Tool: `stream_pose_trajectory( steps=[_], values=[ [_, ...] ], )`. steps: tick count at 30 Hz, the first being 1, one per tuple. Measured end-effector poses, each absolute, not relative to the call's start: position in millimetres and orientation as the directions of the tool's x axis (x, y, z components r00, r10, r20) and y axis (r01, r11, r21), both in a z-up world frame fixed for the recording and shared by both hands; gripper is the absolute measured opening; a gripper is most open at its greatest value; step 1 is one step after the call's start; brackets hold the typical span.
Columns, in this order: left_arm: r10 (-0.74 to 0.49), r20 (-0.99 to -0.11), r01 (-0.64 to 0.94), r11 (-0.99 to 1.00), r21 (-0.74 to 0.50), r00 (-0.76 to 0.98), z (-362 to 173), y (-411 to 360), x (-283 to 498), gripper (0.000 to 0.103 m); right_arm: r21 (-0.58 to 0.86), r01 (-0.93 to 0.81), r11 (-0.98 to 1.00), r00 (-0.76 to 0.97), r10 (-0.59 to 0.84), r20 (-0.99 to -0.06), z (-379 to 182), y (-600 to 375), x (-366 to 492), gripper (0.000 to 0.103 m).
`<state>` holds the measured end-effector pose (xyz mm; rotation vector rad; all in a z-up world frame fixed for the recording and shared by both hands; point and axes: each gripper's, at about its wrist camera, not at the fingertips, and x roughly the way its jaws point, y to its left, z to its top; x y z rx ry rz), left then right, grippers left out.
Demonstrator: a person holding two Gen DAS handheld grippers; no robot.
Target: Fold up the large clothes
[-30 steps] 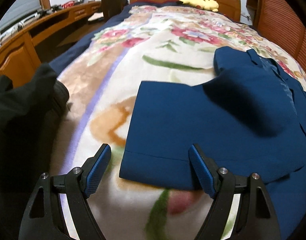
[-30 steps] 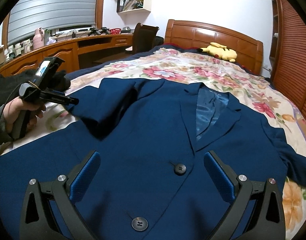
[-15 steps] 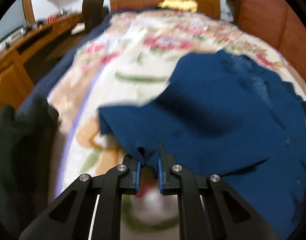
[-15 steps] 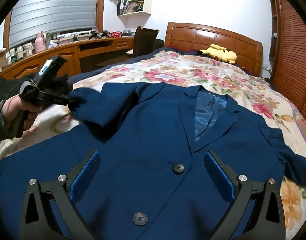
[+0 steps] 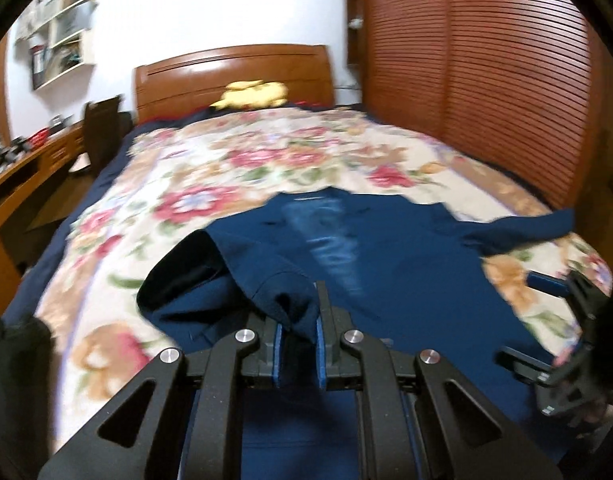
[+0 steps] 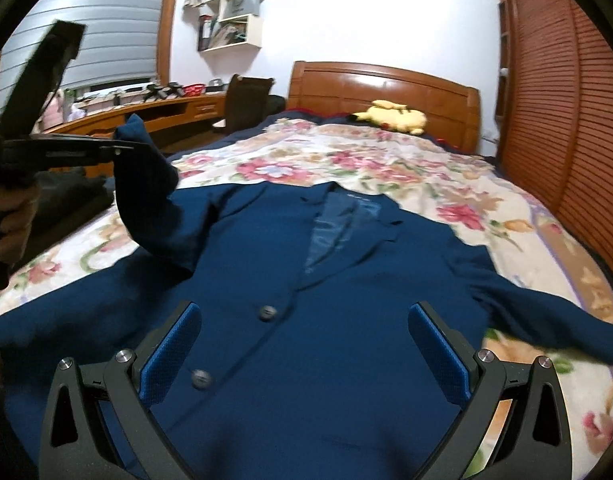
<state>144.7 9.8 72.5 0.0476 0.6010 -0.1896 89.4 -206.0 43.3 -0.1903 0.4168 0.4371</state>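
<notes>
A navy blue jacket [image 6: 306,272] lies face up on the flowered bedspread [image 6: 346,164], buttons down its front. My left gripper [image 5: 298,320] is shut on the cuff of its left sleeve [image 5: 290,296] and holds it raised above the jacket body; from the right wrist view the lifted sleeve [image 6: 146,176] hangs from that gripper at the left. My right gripper [image 6: 306,348] is open and empty, low over the jacket's front hem. The other sleeve [image 6: 546,312] lies stretched out to the right. The right gripper also shows in the left wrist view [image 5: 562,292].
A yellow plush toy [image 6: 394,116] lies by the wooden headboard [image 6: 386,84]. A wooden desk [image 6: 146,116] and dark chair [image 6: 246,104] stand left of the bed. A slatted wooden wardrobe [image 6: 566,120] runs along the right. Dark clothing [image 5: 14,380] lies at the bed's left edge.
My left gripper closed on the sleeve cuff, then lifted it up and swung it over toward the jacket body. The right gripper stayed open over the hem.
</notes>
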Motion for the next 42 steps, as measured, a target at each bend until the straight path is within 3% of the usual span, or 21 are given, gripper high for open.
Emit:
stream_pose_trajectory(
  steps=[10,18,37,42],
  values=[
    [-0.235,-0.573,0.302,0.953,0.023,0.785,70,-54,118,0.014,-0.062,-0.358,0.932,0.851,0.298,-0.432,45,-240,80,0.103],
    [-0.235,-0.525,0.279,0.960,0.005,0.818,63,-40,88,0.081,-0.036,-0.346,0.937,0.846,0.295,-0.445,48,-234,80,0.103],
    [-0.151,-0.570,0.116,0.988,-0.098,0.807,-16,49,59,0.081,-0.020,-0.495,0.869,0.754,0.418,-0.506,39,-201,105,0.097],
    [-0.167,-0.546,0.119,0.985,-0.123,0.821,-14,60,52,0.081,-0.018,-0.537,0.844,0.708,0.439,-0.553,31,-195,114,0.085]
  ],
)
